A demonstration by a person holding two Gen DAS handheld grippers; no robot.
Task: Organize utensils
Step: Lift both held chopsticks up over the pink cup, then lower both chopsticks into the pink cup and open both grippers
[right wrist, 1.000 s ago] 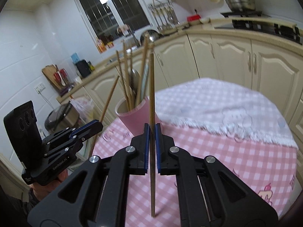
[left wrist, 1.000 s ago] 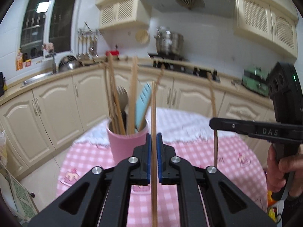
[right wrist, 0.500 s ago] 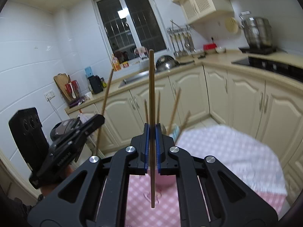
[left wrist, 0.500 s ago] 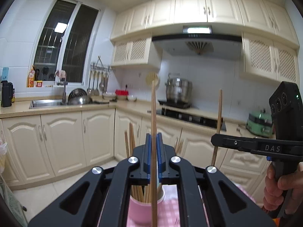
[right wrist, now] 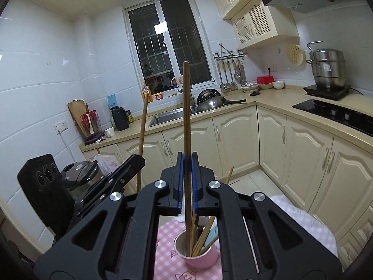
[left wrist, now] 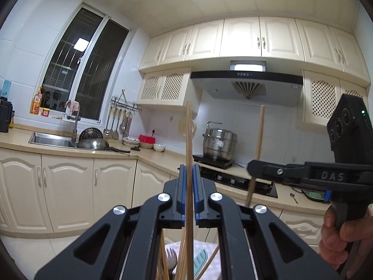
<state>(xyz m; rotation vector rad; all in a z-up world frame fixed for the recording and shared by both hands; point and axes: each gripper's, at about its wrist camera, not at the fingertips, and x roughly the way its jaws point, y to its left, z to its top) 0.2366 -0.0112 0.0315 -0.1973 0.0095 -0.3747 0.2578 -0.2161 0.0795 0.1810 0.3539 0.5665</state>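
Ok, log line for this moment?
left tool: shut on chopstick | right tool: shut on darker chopstick, tip in pink cup | both upright

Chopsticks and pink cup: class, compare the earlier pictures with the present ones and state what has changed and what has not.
Both tools tilted upward, so the pink cup slid to the bottom of each view. The right tool now holds its chopstick with the lower end inside the cup. Unchanged: the left tool stays shut on its own chopstick, the right on its.
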